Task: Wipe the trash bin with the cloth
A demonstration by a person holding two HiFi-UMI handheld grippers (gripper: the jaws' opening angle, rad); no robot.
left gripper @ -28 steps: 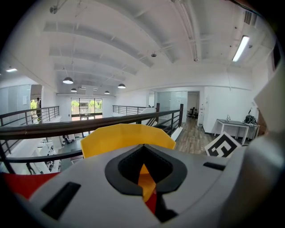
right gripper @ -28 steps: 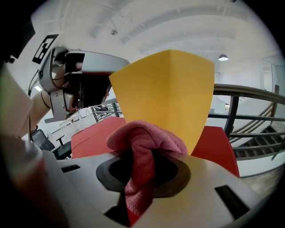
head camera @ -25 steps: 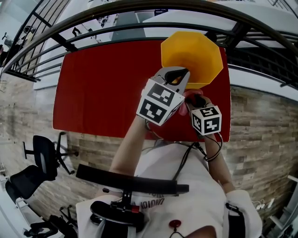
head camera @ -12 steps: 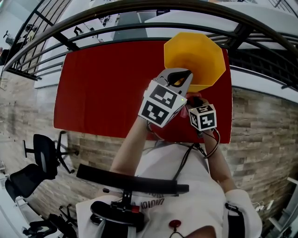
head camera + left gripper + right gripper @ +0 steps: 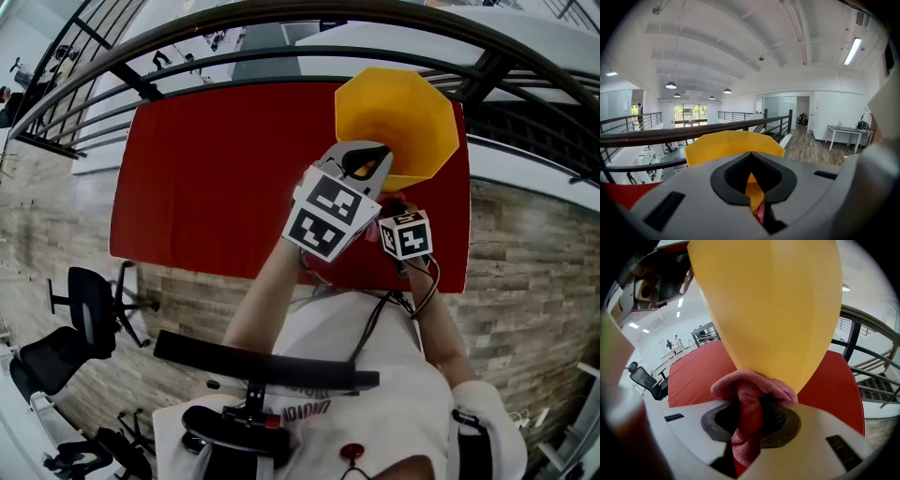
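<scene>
- Left gripper (image 5: 757,206): my jaws are drawn together on a thin yellow edge. I read this as the near rim of the trash bin (image 5: 398,117), clamped to steady it.
- Right gripper (image 5: 749,427): my jaws are clamped on the pink cloth (image 5: 752,394). A bunched fold stands proud of the tips and presses against the bin's outer wall.
- Location: the bin stands mouth up at the far right of the red table (image 5: 216,169), directly ahead of both grippers.
- Progress, as a judgement: wiping of the near outer wall appears to be in hand, since cloth and wall are touching.
- No dirt, streak or damp mark shows on the yellow surface, so I cannot tell how much has been covered. The far sides, rim and interior look to be left to do.
- Head view only: shows the bin's open mouth, its place on the table and both marker cubes close together. It does not show the cloth meeting the wall.
- Right gripper view only: shows that contact, and the cloth held fast.
- Left gripper view only: shows the rim in my jaws and the railing (image 5: 647,136) beyond. It shows no cloth.
- Whether the bin's base sits flat cannot be seen in any view.
</scene>
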